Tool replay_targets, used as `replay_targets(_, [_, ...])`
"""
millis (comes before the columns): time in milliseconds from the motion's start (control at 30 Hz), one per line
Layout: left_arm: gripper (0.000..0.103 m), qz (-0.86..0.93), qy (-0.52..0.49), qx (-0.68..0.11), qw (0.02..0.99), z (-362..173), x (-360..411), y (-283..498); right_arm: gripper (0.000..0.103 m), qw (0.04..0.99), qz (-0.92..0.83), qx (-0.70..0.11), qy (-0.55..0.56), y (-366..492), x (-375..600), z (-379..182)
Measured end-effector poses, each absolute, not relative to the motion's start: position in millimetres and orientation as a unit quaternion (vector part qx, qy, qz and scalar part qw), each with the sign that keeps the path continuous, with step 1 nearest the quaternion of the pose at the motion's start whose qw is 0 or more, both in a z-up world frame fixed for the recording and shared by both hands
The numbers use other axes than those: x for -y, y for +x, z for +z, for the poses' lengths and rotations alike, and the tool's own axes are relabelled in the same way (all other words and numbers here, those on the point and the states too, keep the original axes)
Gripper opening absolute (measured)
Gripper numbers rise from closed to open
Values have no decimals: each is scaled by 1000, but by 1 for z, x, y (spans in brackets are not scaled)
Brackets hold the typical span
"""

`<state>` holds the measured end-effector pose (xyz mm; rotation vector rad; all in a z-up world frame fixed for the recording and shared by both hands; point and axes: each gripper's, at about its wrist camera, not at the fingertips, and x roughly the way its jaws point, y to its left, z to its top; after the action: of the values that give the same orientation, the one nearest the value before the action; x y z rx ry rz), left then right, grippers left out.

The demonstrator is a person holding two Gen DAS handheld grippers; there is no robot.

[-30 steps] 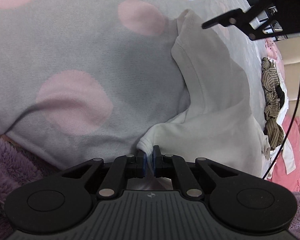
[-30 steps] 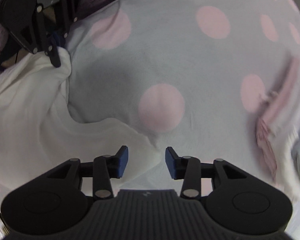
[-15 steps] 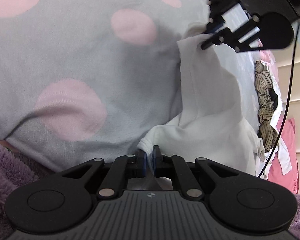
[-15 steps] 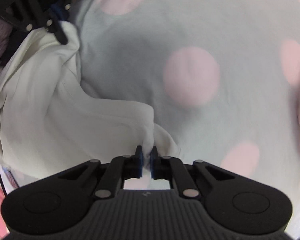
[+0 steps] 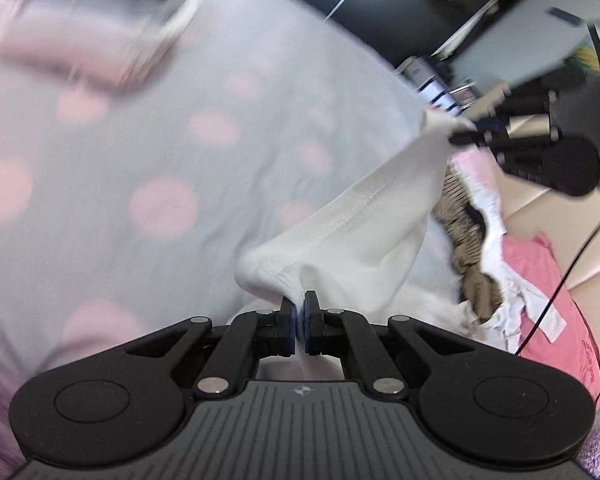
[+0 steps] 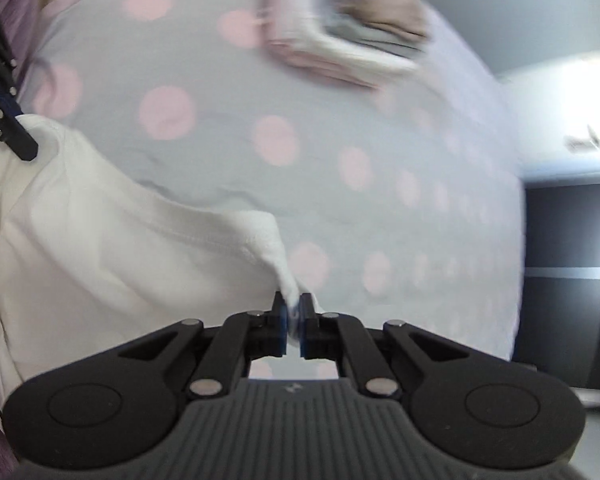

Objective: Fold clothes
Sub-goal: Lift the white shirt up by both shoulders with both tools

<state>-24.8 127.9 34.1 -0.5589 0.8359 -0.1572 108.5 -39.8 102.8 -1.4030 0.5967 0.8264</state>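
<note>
1. Between the left gripper (image 5: 300,308) jaws: a hem corner of the white shirt (image 5: 364,220), clamped.
2. Between the right gripper (image 6: 294,312) jaws: another shirt corner, clamped.
3. Ahead: shirt slung between both grips above the dotted sheet (image 6: 340,184), unfolded.
4. Beyond: folded stack (image 6: 340,40), done.
5. Right of left jaws: unfolded heap (image 5: 468,236), pending.

Left wrist view: sits just behind its own hand-held gripper (image 5: 299,312), angled down over the dotted bedspread (image 5: 100,152), close. Right wrist view: same mounting, likewise tilted down. Shared: white garment (image 6: 100,248), bedspread, each other's gripper at frame edge.
</note>
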Motion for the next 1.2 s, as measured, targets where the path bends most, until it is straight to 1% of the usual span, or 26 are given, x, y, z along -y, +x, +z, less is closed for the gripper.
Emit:
replay_targets(167, [1,-84,-202,-305,927,125,-108,-22,5,764,260,-188,-560,73,112,170])
replay_targets(333, [1,-91,-138,-194,967,224,-90,-27,5,859,176,-109,-468,49,176,261])
replay_targets(567, [1,-93,-72,-43,992,356,-66,-67,5,933,101,-1,-345,-9,231,363])
replay_targets(700, [1,-82,-51,40,995,412,-60,-105,5,948,98,68,-296,-52,242,399])
replay_targets(767, [1,-75,-47,64,994,428,-59,-120,5,950,106,84,-282,-70,242,406])
replay_targets(867, [1,-71,-47,71,994,435,-58,-129,5,948,115,102,-280,-91,237,407])
replay_targets(1000, [1,-79,-33,64,994,422,-52,-141,4,953,105,117,-260,-109,242,407])
replay_targets(1200, [1,-87,-32,102,991,404,-57,-188,4,949,110,158,-250,-156,255,402])
